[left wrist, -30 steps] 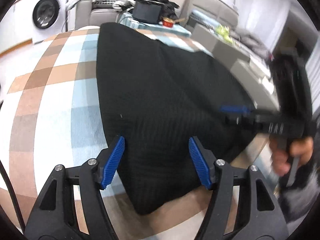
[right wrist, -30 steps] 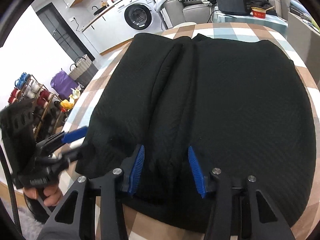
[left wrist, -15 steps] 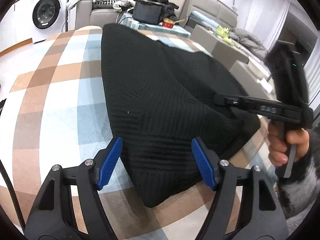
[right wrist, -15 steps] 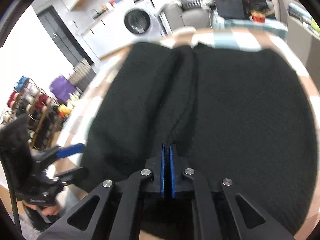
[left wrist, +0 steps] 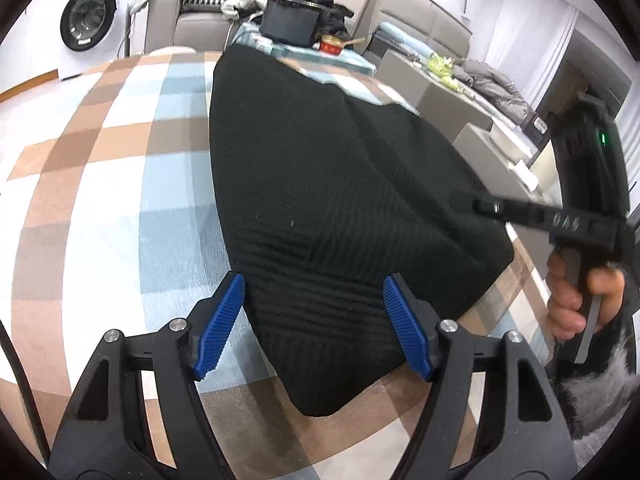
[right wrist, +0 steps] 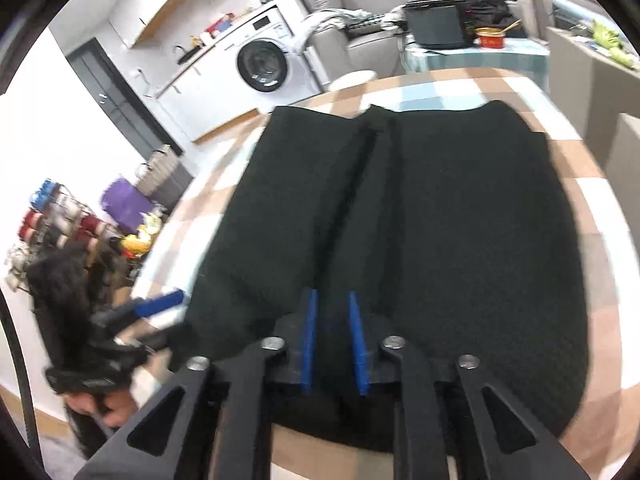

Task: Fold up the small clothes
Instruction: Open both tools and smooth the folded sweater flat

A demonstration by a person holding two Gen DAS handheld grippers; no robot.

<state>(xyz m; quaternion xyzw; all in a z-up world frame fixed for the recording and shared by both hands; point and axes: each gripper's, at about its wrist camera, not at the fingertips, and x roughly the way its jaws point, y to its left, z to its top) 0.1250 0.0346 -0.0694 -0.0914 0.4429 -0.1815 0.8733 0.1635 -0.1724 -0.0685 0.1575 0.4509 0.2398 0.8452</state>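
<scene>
A black knit garment (left wrist: 320, 184) lies spread on the checked tablecloth (left wrist: 120, 184); it also fills the right wrist view (right wrist: 460, 220), with a raised fold running down its middle. My left gripper (left wrist: 314, 322) is open, its blue pads on either side of the garment's near corner. My right gripper (right wrist: 334, 340) has its pads a narrow gap apart around the near hem at the fold. The right gripper also shows in the left wrist view (left wrist: 476, 205) over the garment's right edge, and the left gripper shows in the right wrist view (right wrist: 160, 312).
A washing machine (left wrist: 90, 20) stands behind the table at the left, a sofa with clothes and a dark box (left wrist: 294, 20) behind. A rack with coloured items (right wrist: 60, 224) stands left of the table. The table edge is close at the front.
My right gripper closed on the hem at the fold, then its pads parted a little. My left gripper drew back slightly toward the garment's near corner and stayed open.
</scene>
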